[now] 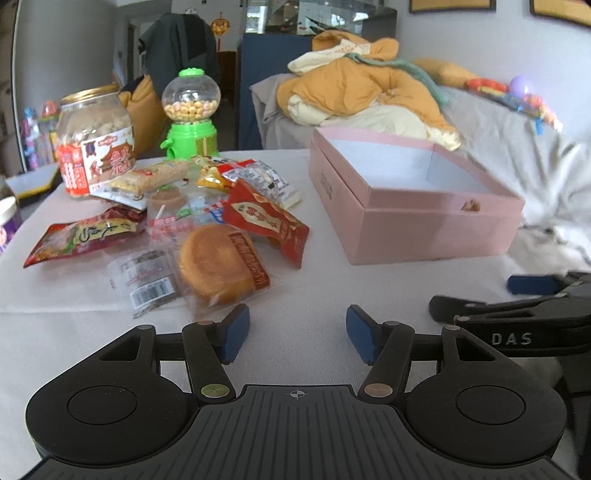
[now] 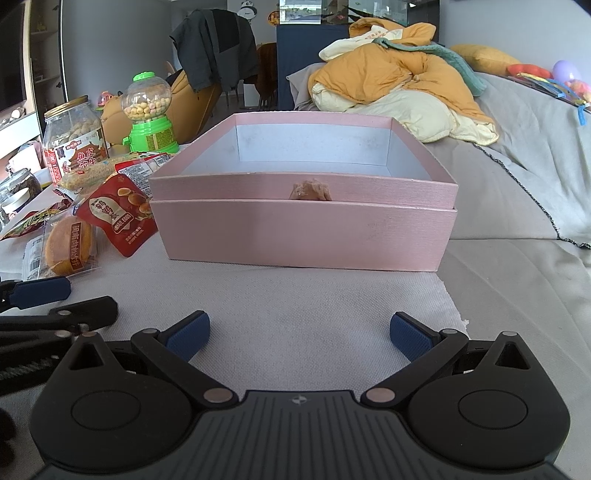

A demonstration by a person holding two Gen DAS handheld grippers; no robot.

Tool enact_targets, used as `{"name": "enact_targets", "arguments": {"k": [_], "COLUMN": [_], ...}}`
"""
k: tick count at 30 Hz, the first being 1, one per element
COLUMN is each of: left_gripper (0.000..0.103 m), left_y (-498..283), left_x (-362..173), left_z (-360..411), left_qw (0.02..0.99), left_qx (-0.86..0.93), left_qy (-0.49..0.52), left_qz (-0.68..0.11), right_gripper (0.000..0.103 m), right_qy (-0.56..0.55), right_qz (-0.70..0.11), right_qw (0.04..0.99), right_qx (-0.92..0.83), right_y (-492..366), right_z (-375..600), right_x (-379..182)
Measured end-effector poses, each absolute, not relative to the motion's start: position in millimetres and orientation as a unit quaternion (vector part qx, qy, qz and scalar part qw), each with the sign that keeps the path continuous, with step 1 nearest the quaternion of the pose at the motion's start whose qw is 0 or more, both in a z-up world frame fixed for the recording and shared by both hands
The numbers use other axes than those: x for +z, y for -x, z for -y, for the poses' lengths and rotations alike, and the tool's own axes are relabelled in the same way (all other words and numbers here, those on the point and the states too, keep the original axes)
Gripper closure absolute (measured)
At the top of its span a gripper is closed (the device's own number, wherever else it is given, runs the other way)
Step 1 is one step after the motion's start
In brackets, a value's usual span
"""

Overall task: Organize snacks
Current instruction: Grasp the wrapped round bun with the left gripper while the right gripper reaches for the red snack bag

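Hovering low over the table, left tongs (image 1: 297,334) released near snack pile (image 1: 177,229), right tongs (image 2: 300,334) released facing pink box (image 2: 303,229)

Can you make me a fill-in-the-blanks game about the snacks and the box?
1. The pink box has no snacks inside, so it is ____.
2. The gumball machine has a lid coloured ____.
3. The left gripper has its jaws ____.
4. The round cake lies to the ____ of the box.

Missing words: empty; green; open; left

Grey sofa (image 2: 524,155) behind, orange-cream duvet (image 2: 399,77) heaped on it; dark jacket (image 2: 214,40) over chair; pale walls, framed pictures (image 1: 452,5) probably; daylight.
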State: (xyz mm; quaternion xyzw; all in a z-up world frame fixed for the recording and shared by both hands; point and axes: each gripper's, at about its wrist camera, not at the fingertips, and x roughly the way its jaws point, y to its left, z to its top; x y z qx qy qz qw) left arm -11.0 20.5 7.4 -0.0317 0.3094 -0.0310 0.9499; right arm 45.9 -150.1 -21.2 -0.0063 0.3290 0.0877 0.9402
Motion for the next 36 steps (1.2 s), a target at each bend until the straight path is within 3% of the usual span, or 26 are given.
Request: {"name": "enact_targets", "arguments": {"k": [13, 20, 23, 29, 32, 34, 36], "left_gripper": [0.04, 0.04, 0.032, 0.029, 0.034, 0.042, 0.042], "left_y": [19, -14, -38, -61, -54, -43, -31], "left_x": [30, 34, 28, 12, 10, 14, 18], "left_z": [-88, -82, -64, -48, -53, -63, -72], "left_qw": [0.95, 0.937, 0.936, 0.942, 0.945, 0.948, 0.949], "left_qx": [-0.07, -0.036, -0.002, 0.037, 0.021, 0.002, -0.006], "left_qy": [0.027, 0.118, 0.086, -0.005, -0.022, -0.009, 0.003], "left_qz": [-0.303, -0.326, -0.341, -0.334, -0.327, -0.317, -0.314], "right_gripper": [0.0, 0.0, 0.0, 0.002, 0.002, 0.002, 0.002], "right_qy": [0.046, 0.069, 0.067, 0.083, 0.068, 0.062, 0.053], "right_qz": [-0.398, -0.401, -0.391, -0.338, -0.333, -0.33, -0.33], "right_qw": [0.904, 0.893, 0.897, 0.912, 0.912, 0.915, 0.913], "right_qx": [0.15, 0.192, 0.194, 0.218, 0.229, 0.224, 0.234], "right_y": [-64, -73, -78, -84, -98, -111, -124], "right_z": [152, 146, 141, 133, 131, 126, 118], "right_x": [-9, -7, -7, 12, 15, 15, 16]}}
